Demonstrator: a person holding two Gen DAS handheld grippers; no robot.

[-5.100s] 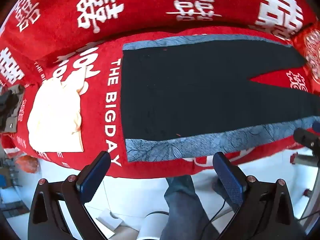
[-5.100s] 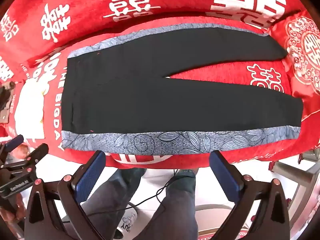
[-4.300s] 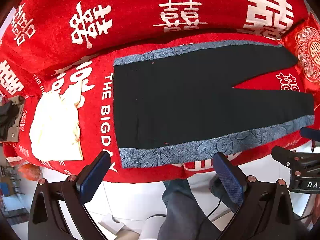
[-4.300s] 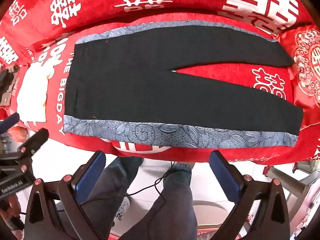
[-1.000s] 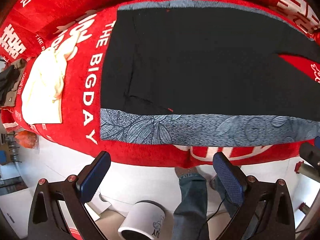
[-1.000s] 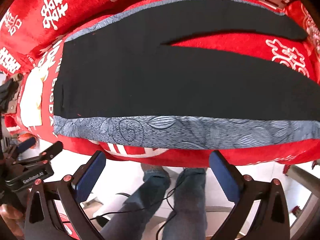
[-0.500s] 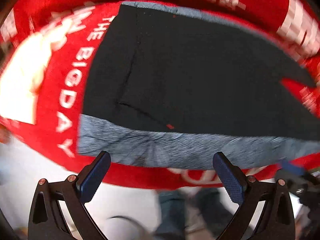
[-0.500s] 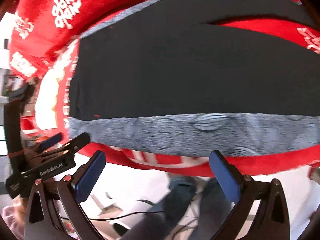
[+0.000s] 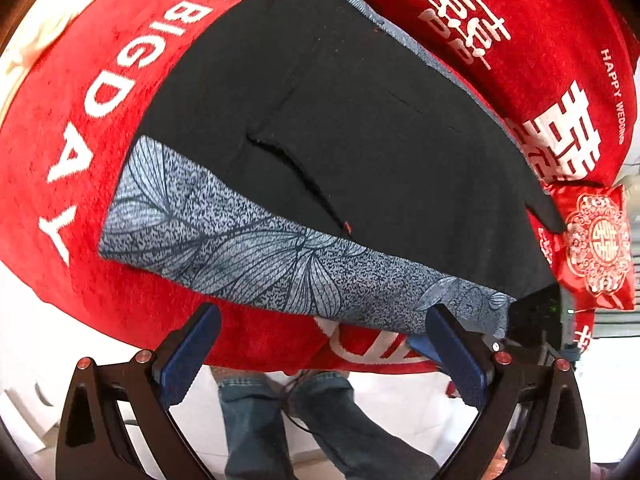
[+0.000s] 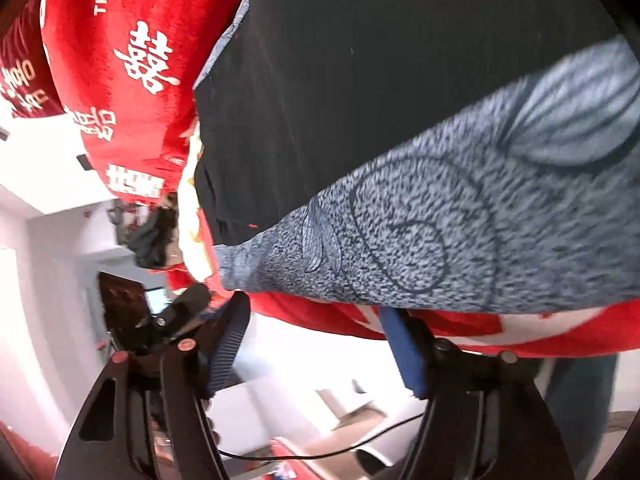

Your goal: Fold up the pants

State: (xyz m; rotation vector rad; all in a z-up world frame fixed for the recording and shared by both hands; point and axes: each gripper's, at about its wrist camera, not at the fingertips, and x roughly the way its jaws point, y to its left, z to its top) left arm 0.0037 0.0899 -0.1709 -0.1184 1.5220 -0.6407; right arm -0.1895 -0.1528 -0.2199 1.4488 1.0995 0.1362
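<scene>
Black pants with a grey leaf-print side stripe lie flat on a red cloth-covered table. My left gripper is open, just off the table's near edge, below the grey stripe near the waist end. My right gripper is open, narrower than the left, close under the near edge, with the stripe right above its fingers. The right gripper's body also shows in the left wrist view, at the stripe's right part. Neither holds cloth.
A cream garment lies on the table left of the waistband. A red embroidered cushion sits at the far right. The person's jeans-clad legs stand below the table edge. A white floor lies beneath.
Both grippers have moved in close to the table's near edge and tilted. The right gripper's fingers have come closer together. The pants have not moved.
</scene>
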